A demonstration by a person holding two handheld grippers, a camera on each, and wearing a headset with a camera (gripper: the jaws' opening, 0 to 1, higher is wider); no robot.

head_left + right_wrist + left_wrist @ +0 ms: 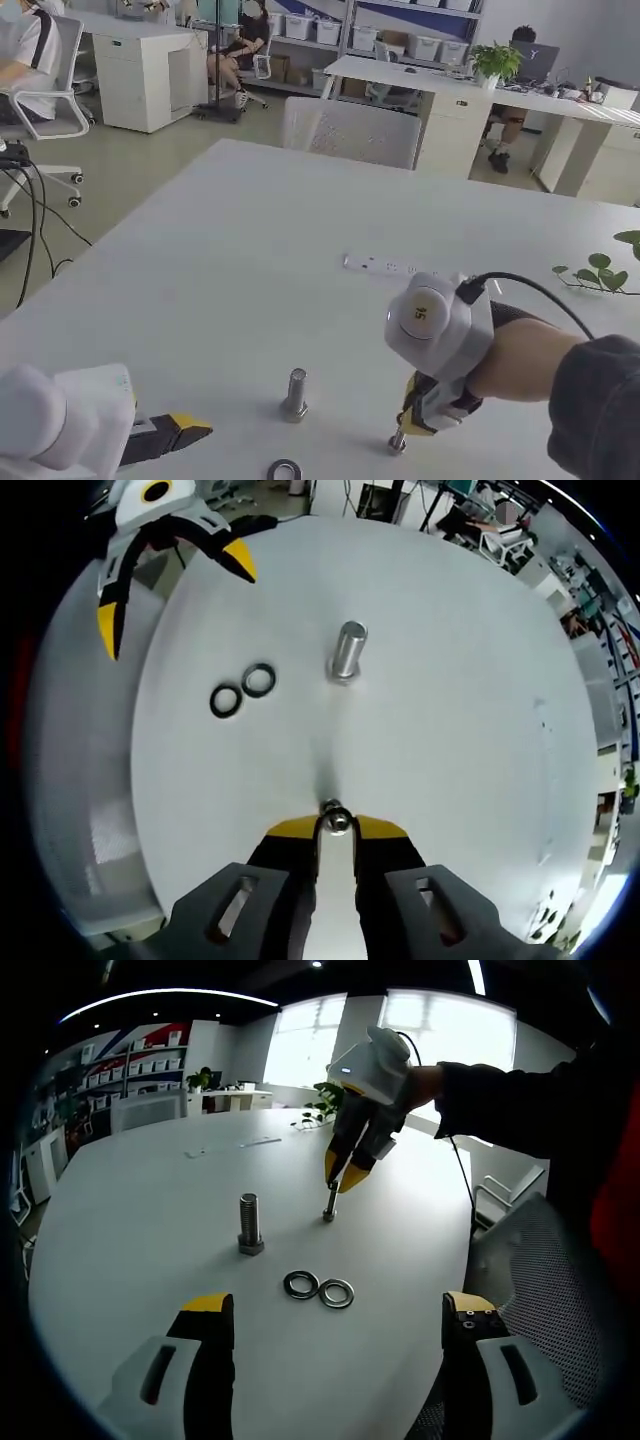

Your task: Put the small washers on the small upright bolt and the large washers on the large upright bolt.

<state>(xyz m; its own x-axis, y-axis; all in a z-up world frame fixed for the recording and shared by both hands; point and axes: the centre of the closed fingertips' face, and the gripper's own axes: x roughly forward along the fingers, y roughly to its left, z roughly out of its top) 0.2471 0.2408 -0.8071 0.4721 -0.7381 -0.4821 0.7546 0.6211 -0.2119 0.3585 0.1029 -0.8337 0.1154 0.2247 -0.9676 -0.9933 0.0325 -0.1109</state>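
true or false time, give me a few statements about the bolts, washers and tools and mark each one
1. The left tool is open. True.
2. Two washers lie side by side on the table. True.
3. A washer already sits on the large bolt. False: its shaft is bare.
4. The right tool is at the large bolt. False: its tips are at the small bolt.
5. The large bolt lies on its side. False: it stands upright.
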